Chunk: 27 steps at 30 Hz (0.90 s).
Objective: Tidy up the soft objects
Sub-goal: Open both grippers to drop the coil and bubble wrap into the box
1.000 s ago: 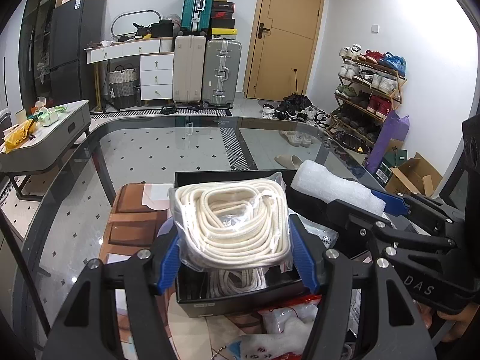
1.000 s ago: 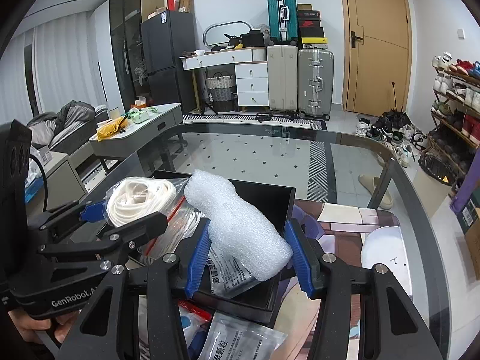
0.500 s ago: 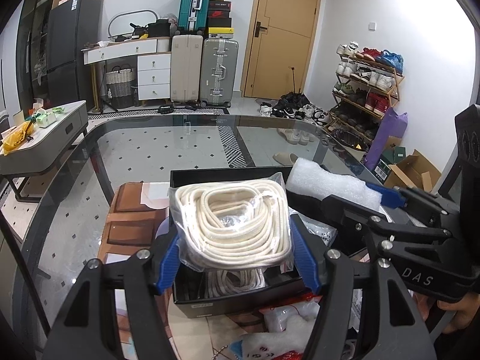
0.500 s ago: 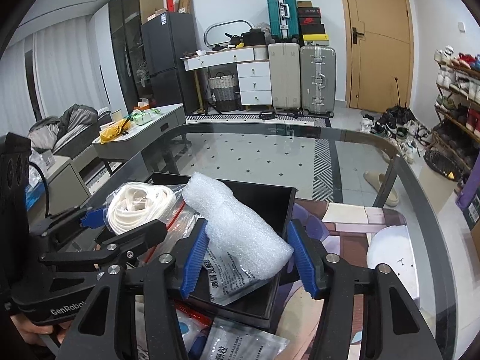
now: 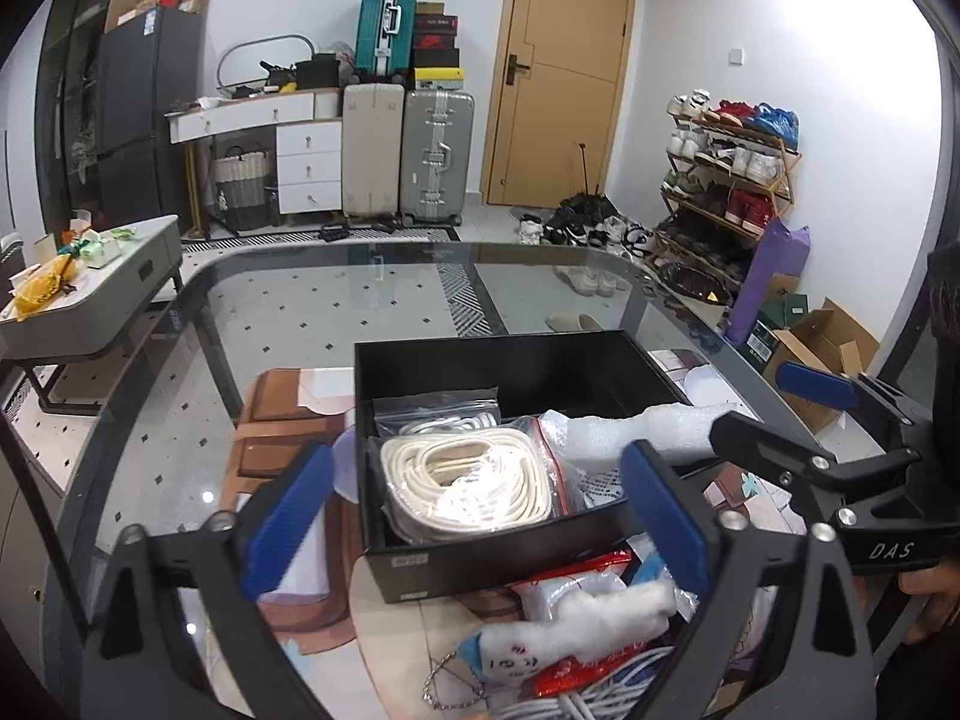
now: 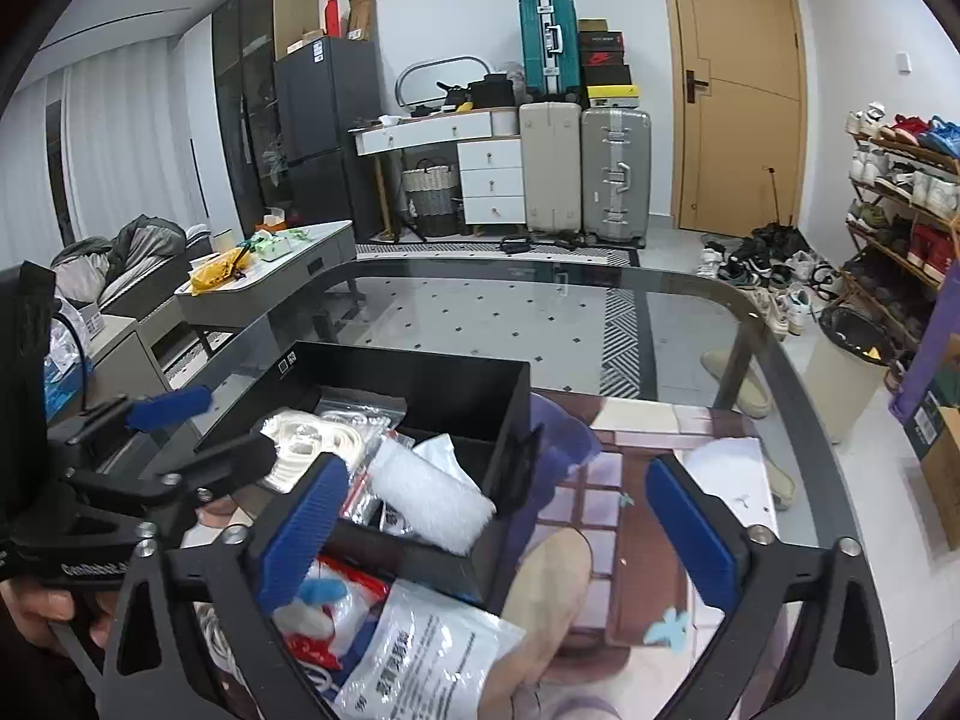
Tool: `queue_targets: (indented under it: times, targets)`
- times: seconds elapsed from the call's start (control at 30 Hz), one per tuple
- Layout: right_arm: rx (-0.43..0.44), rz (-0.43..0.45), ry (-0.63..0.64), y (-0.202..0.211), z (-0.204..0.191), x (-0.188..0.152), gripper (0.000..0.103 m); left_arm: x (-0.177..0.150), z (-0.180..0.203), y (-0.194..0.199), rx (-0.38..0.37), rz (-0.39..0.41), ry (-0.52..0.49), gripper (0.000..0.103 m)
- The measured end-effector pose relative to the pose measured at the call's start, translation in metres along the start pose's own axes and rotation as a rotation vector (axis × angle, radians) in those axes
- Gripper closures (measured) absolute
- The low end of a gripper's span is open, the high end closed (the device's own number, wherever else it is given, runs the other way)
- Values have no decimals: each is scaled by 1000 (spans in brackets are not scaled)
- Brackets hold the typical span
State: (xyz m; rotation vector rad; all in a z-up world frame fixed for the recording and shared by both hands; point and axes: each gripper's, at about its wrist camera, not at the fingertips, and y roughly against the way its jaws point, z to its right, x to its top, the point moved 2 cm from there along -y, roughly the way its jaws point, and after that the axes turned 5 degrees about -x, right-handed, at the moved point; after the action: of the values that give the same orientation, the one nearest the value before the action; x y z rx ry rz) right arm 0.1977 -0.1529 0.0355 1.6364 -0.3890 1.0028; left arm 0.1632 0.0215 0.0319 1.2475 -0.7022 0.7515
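Both grippers, left [image 5: 474,510] and right [image 6: 510,516], gape empty; rope bag [image 5: 468,489] and foam roll [image 6: 429,501] lie in the box [image 5: 480,558]. Next: lift clear of its near edge, then pick from the pile [image 5: 576,606] on the tabletop.

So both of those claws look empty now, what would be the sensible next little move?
Probably swing the left gripper down to the pile in front of the black box and take the white plush toy. Both grippers are open: the bagged rope and the bubble wrap roll already lie in the box, while soft things remain outside. The right gripper could likewise take the white packet.
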Motion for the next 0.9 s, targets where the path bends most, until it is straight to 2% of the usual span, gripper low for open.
queue_targets:
  times: [0.13, 0.43, 0.67, 0.9]
  targets:
    - [-7, -21, -2, 10, 3, -11, 1, -4, 1, 10, 18, 4, -1, 0]
    - [-4, -8, -12, 33, 6, -29, 1, -18, -7, 30, 48, 12, 12, 0]
    - [79, -30, -19, 36, 1, -35, 1, -26, -5, 37, 75, 4, 9, 0]
    - [106, -44, -25, 36, -4, -38, 1, -36, 2, 34, 96, -22, -17, 0]
